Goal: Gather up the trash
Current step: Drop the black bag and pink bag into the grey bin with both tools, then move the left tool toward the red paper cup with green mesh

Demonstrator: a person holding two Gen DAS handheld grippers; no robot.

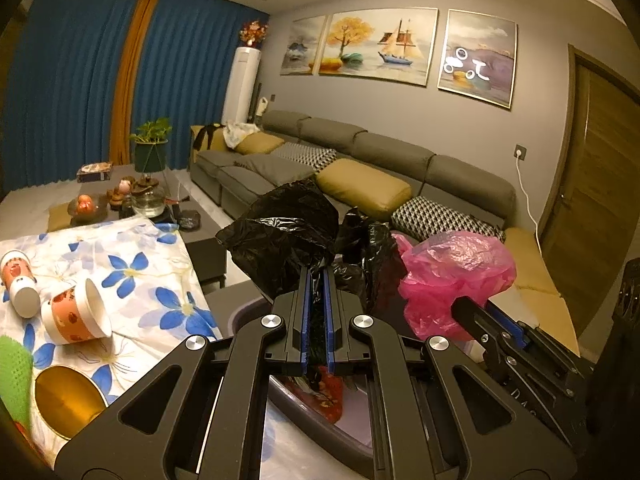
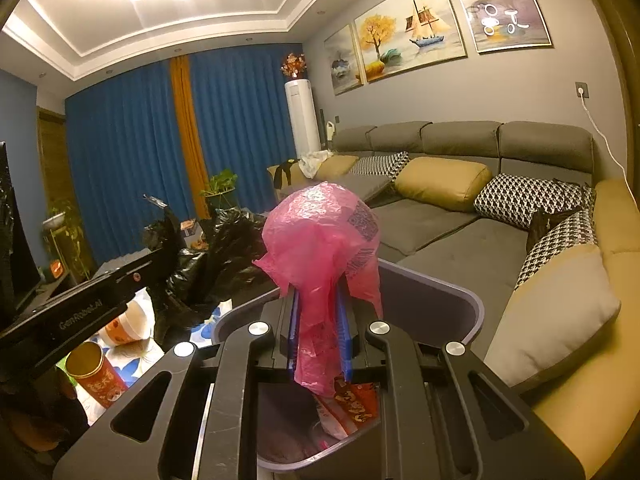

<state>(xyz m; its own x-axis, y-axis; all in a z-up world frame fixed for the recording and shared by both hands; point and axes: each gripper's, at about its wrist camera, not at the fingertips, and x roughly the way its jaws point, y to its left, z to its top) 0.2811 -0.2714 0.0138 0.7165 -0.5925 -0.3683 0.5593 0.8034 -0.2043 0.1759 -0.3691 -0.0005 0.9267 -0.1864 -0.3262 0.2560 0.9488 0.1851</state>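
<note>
Left claw (image 1: 318, 276) clamped on a crumpled black bag (image 1: 280, 236); right claw (image 2: 318, 298) clamped on a pink bag (image 2: 320, 236). Both bags hang over the grey bin (image 2: 460, 300), which already holds red wrappers. Paper cups (image 1: 76, 316) and a gold-lined can (image 1: 66, 404) lie tipped on the flowered worktop (image 1: 160, 276) beside the bin.

Step in hand, as I judge it: drop both bags in. Lower each claw past the rim before letting go, since light film drifts. Release one at a time and keep the claws apart. Cups next.
</note>
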